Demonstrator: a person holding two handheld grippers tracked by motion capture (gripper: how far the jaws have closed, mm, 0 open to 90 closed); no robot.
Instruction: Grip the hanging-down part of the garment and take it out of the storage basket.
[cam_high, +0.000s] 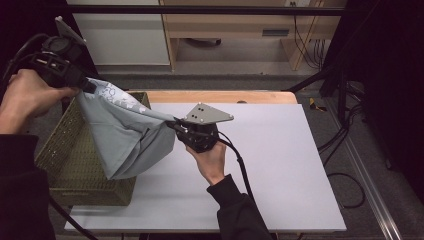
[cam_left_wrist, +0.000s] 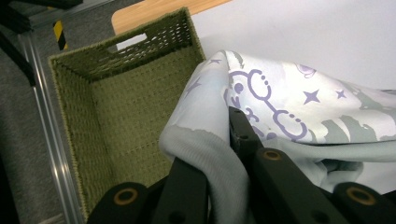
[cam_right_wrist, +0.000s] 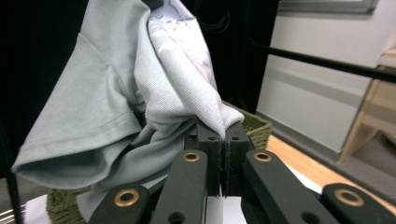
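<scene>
I have the shirt (cam_high: 127, 137) lifted out of the basket (cam_high: 55, 155) and stretched between my two tongs, its lower end hanging over the basket's near corner. My left tongs (cam_high: 85, 85) are clamped on a ribbed edge up high; my right tongs (cam_high: 175, 125) pinch a fold of fabric lower down, over the white table (cam_high: 280, 165). So the pick-up looks done. What is left, I judge, is to carry the shirt clear of the basket and lay it flat on the table.
</scene>
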